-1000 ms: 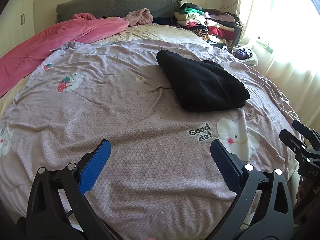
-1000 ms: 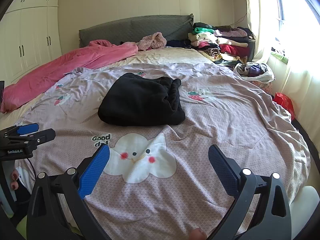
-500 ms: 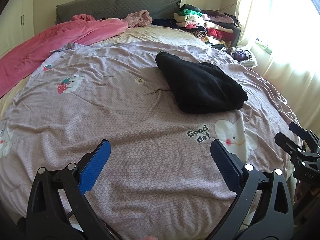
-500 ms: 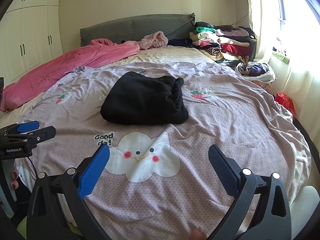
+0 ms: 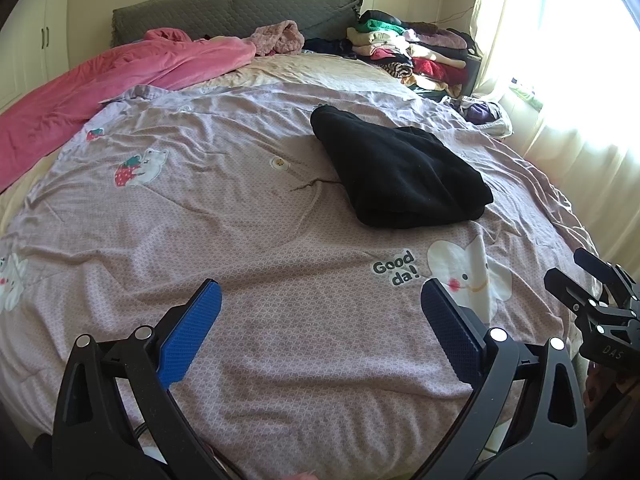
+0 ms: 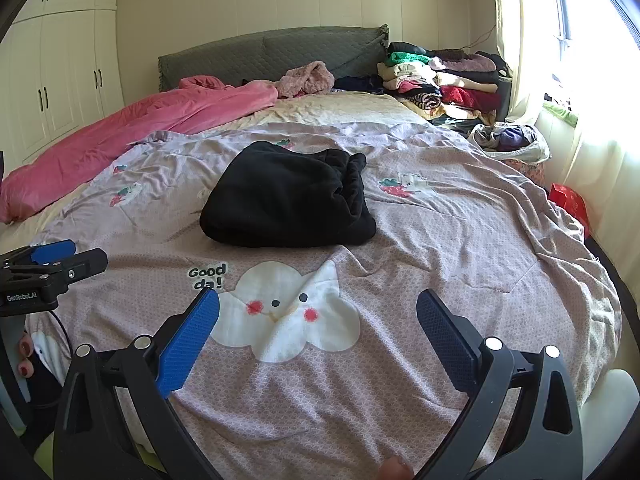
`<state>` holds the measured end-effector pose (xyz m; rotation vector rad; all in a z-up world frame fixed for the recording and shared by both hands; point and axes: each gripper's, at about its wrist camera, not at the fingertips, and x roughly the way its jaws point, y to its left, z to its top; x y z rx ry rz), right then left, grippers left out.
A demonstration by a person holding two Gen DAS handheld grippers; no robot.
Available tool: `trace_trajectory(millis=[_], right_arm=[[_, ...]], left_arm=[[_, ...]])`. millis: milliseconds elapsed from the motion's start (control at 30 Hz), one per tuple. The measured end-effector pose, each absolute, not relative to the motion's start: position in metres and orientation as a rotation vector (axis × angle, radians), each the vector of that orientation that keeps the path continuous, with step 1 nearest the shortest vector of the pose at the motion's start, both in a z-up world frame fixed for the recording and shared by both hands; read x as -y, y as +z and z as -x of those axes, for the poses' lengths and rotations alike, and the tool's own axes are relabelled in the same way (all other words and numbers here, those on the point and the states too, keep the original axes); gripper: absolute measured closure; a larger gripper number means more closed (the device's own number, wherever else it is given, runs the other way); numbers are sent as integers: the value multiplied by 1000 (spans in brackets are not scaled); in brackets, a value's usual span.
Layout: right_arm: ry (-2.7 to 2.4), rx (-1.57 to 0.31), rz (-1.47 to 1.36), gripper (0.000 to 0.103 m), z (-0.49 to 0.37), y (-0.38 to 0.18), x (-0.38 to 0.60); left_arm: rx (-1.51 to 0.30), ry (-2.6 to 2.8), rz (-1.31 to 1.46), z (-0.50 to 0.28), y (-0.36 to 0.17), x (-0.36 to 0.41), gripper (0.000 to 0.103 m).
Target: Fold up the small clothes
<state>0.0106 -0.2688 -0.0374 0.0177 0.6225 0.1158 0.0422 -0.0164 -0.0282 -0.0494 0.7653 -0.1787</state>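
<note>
A folded black garment (image 5: 396,172) lies on the lilac bedcover (image 5: 200,220), past the "Good da!" cloud print; it also shows in the right wrist view (image 6: 288,196). My left gripper (image 5: 318,300) is open and empty, held over the near part of the cover, well short of the garment. My right gripper (image 6: 318,308) is open and empty above the cloud print (image 6: 284,312), also short of the garment. Each gripper shows at the edge of the other's view: the right one (image 5: 588,280) and the left one (image 6: 60,256).
A pink blanket (image 6: 132,128) lies along the left side. A stack of folded clothes (image 6: 440,80) sits at the far right by the grey headboard (image 6: 272,56). A basket of clothes (image 6: 508,140) and a red box (image 6: 568,200) are beside the bed under the window.
Both grippers have drawn back slightly from the bed and tilted; the black garment sits a little higher in each view. The garment has not moved. Both stay open.
</note>
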Motion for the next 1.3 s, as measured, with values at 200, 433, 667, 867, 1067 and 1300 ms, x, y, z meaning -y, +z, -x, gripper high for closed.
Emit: trace_trajectory(millis=[200,433,667,867,1067,1300], right_arm=[[115,-623,-17,4,-11,-37,268],[118,-625,-15,4,-9,-38,267],[121,-621,-18,4,-9,-38,266],[118,-621,-17,4,-9,-38,266],[118,-620,-18,4,-8,-37,266],[109,-624,-18,4,-8,-36,268]], left_arm=[[-767,-179,48,-42,-28,16,9],[-771,-174,47,-41,-25,18,9],[-771,-175,44,-41,-26,18,9],[-770,-176,44,-41,-26,18,9],[-770,-176,46,-41,-26,18,9],[-778,-169,38,-40,-27,17,9]])
